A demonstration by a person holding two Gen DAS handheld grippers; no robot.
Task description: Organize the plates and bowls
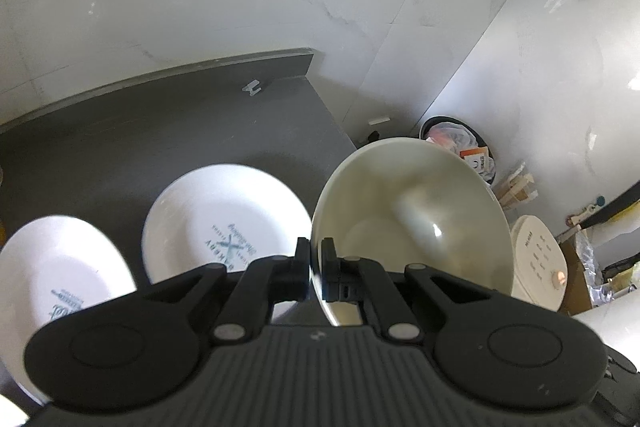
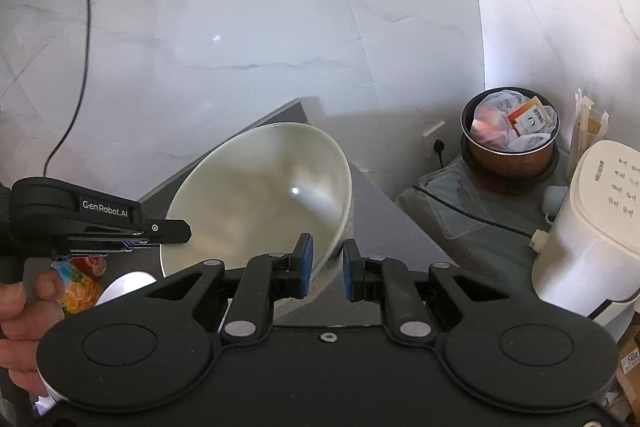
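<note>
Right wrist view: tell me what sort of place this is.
Probably a home kitchen corner. A dark countertop runs along marble-look wall tiles, a white appliance that looks like a rice cooker stands beside a full waste bin, and the left gripper holds a cream bowl.

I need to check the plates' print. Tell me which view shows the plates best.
The left wrist view: two white plates lie on the dark counter, blue print visible though blurred. The right wrist view shows only a white sliver, possibly a plate, beside the bowl.
</note>
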